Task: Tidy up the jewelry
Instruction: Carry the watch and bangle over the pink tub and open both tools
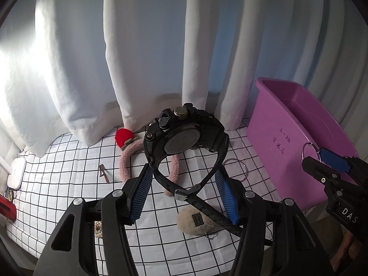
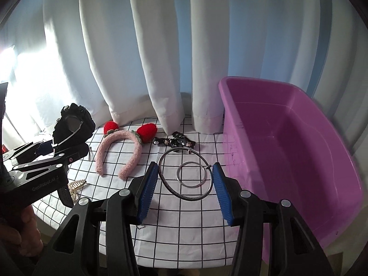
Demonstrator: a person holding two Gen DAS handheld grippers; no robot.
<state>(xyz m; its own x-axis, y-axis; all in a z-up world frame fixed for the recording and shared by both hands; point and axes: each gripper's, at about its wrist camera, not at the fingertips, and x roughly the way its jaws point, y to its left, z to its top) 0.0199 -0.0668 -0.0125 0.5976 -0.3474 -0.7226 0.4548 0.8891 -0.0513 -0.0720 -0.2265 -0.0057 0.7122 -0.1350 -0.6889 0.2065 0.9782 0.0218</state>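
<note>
My left gripper (image 1: 184, 172) is shut on the strap of a chunky black watch (image 1: 184, 135) and holds it above the checked cloth; the watch also shows in the right wrist view (image 2: 73, 124). My right gripper (image 2: 185, 174) is shut on a dark bangle (image 2: 184, 174) and holds it up beside the purple tub (image 2: 287, 138). A smaller silver ring (image 2: 191, 174) shows inside the bangle's loop. The right gripper shows at the right of the left wrist view (image 1: 331, 161), with the ring at its tip.
A pink fluffy headband with red strawberries (image 2: 119, 147), a black bow clip (image 2: 177, 141) and a gold hair clip (image 2: 77, 185) lie on the checked cloth (image 2: 184, 237). A beige fluffy clip (image 1: 195, 220) and a brown clip (image 1: 104, 173) lie nearer. White curtains hang behind.
</note>
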